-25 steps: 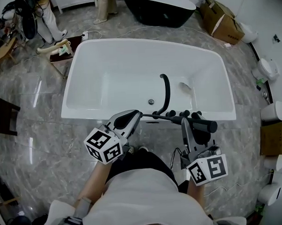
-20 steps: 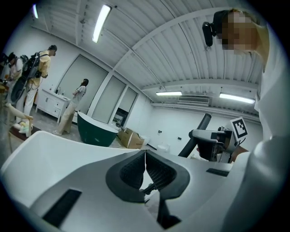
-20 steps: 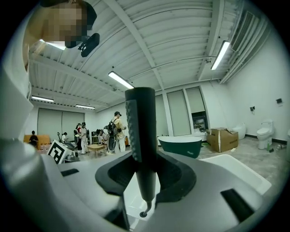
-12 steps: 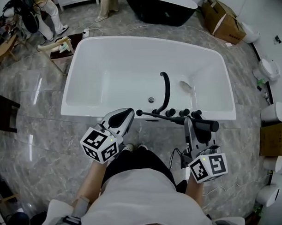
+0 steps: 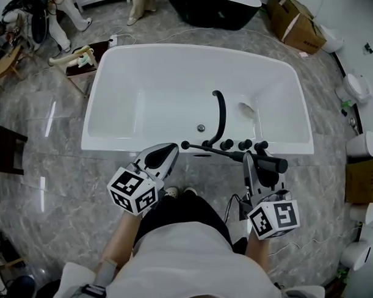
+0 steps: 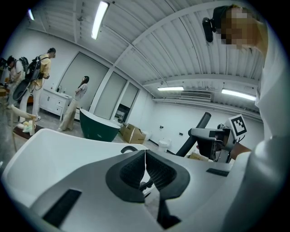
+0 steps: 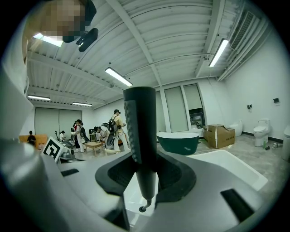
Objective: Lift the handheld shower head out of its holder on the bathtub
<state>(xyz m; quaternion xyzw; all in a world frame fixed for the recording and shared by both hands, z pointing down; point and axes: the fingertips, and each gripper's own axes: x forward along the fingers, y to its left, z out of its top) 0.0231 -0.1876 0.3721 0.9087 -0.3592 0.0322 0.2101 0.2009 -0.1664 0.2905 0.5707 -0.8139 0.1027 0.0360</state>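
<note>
**Head view.** A white bathtub [image 5: 111, 105] fills the middle of the frame. Its black spout [image 5: 220, 116] and a row of knobs [image 5: 244, 144] sit on the near rim, lower centre. The handheld shower head [image 5: 218, 152] lies slantwise along that rim just below the knobs. Its thin end is at the left and its thick end at the lower right. The right gripper [image 5: 247, 164] crosses it near the thick end and points straight up the frame. The left gripper [image 5: 171, 151] slants toward the upper right, its tip just beside the thin end but apart from it. Both forearms rise from the bottom edge, each with a marker cube nearest the body. This view does not show how the jaws stand.

**Left gripper view.** The left gripper [image 6: 145, 156] is clenched pad against pad, with nothing between. At the right of the frame the shower head [image 6: 199, 129] juts up at a slant. People [image 6: 41, 77] stand at the far left.

**Right gripper view.** The right gripper [image 7: 144, 181] is grasping the shower head [image 7: 139, 131], which stands upright in mid-frame with its thin end lowest. The tub [image 7: 226, 158] lies at the lower right.
</note>
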